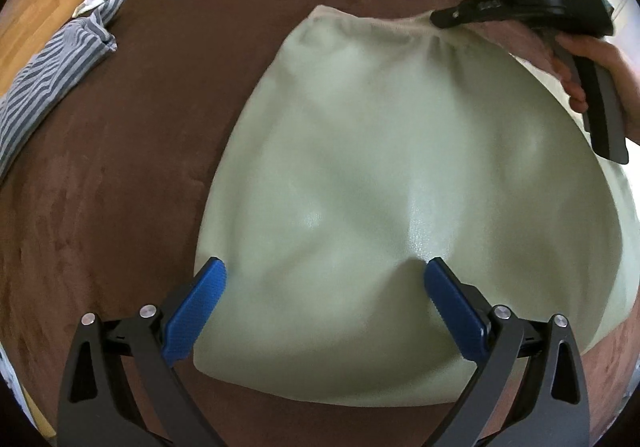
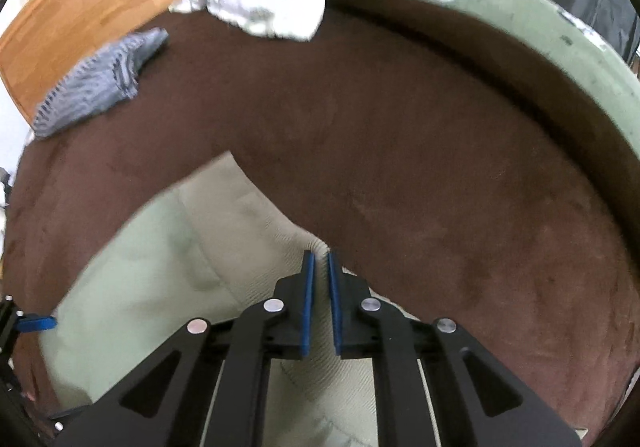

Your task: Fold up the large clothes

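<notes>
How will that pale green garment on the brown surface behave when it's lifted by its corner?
The pale green garment will probably droop limply: it already puckers where the right gripper pinches its ribbed corner. Its sheen suggests smooth, possibly slippery fabric. Lying flat and thin, it looks light.

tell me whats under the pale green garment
The pale green garment lies on a brown suede-like surface, which shows all around it. Whether anything else sits beneath the cloth cannot be seen; it covers that area.
</notes>
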